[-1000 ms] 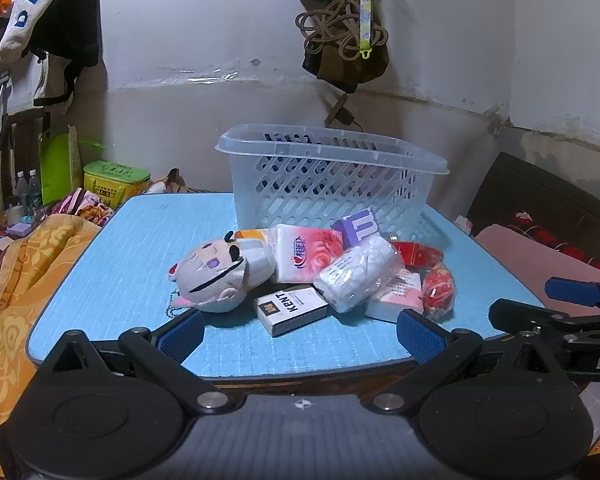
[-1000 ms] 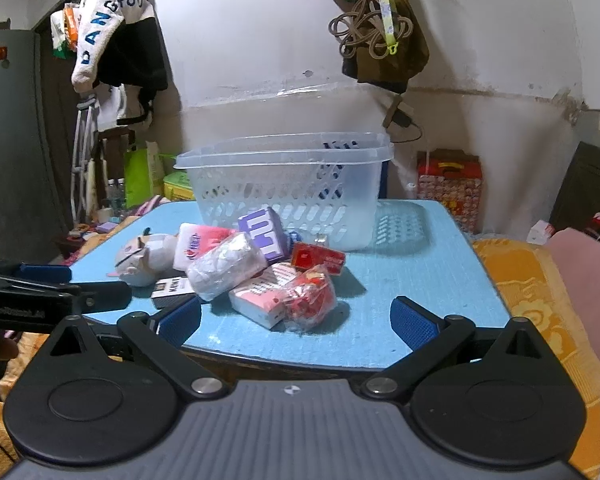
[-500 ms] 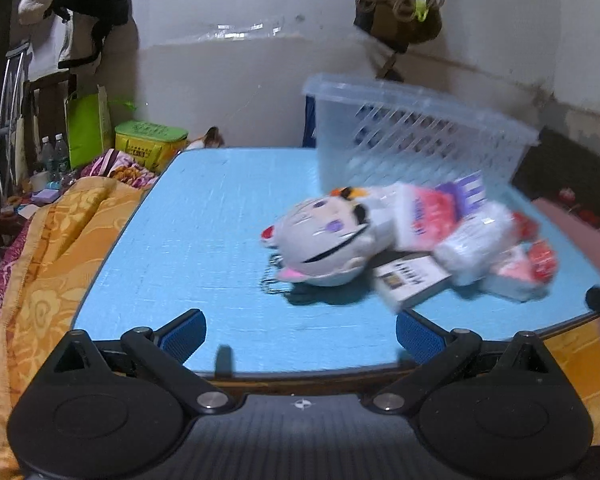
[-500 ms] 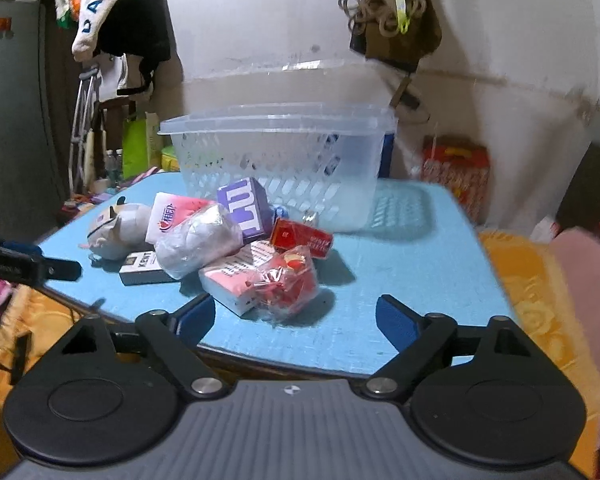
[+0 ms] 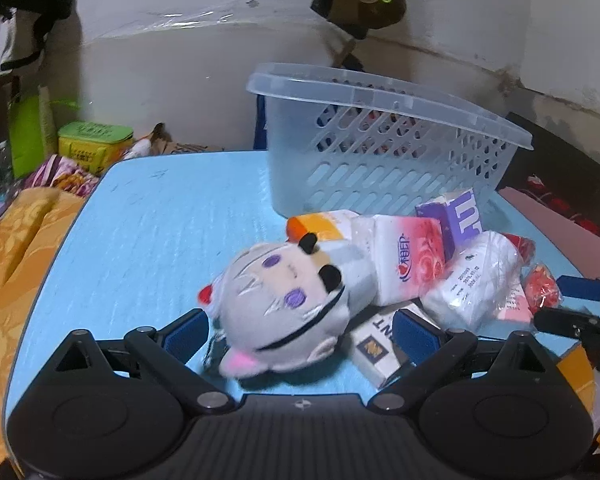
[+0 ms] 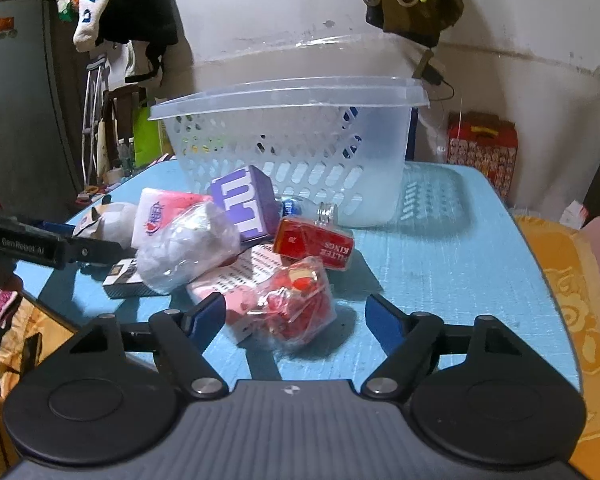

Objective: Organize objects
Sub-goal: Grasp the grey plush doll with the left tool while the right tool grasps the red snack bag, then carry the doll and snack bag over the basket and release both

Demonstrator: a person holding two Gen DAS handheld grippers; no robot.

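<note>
Nothing sorted yet, by the look of it: every loose item lying on the blue table [image 5: 148, 240] in front of the basket [image 5: 380, 152], which appears empty through its holes.

Left tongs [image 5: 300, 330] spread wide, straddling the plush toy [image 5: 284, 308], not yet clamping. Right tongs [image 6: 294, 314] likewise wide apart, around the red candy bag [image 6: 300, 300], gripping nothing.

Counted outward: one plush toy, one pink tissue pack [image 5: 408, 264], one clear bag of white stuff [image 6: 188, 248], one purple box [image 6: 246, 202], one white cigarette pack [image 5: 376, 348], one red cigarette pack [image 6: 314, 244], one pink packet [image 6: 240, 280], one candy bag, one basket. Small bottle [image 6: 300, 208] beyond the red pack.
</note>
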